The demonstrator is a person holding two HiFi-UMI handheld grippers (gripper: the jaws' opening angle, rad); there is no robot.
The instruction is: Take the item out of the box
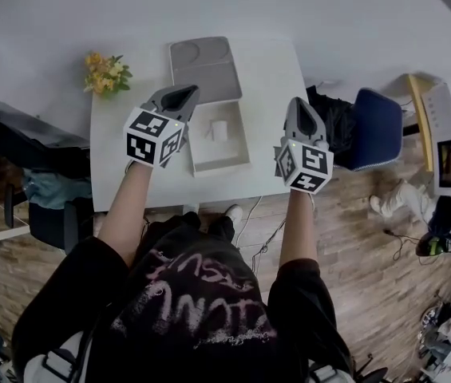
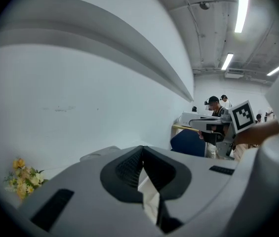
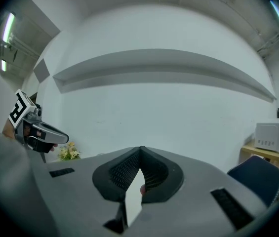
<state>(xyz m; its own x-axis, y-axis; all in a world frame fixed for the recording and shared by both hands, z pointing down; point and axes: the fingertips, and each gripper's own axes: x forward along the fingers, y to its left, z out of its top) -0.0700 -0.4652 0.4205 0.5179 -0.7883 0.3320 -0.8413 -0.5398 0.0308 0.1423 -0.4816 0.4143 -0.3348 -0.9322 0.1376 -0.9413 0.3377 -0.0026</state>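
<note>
An open pale box (image 1: 239,145) lies on the white table (image 1: 121,134), with a small white item (image 1: 219,130) in its middle. The grey lid (image 1: 201,69) rests just behind the box. My left gripper (image 1: 180,96) hovers over the box's left edge, jaws pressed together with nothing between them (image 2: 141,151). To the right of the box my right gripper (image 1: 300,108) hangs above the table's right edge, also shut and empty (image 3: 140,151). Both point away from me, level toward the wall, so neither gripper view shows the box's inside.
A bunch of yellow flowers (image 1: 105,72) stands at the table's back left corner. A blue chair (image 1: 377,128) sits right of the table, beside a shelf with a microwave (image 1: 445,138). Cables lie on the wooden floor (image 1: 385,262). People stand in the background (image 2: 213,107).
</note>
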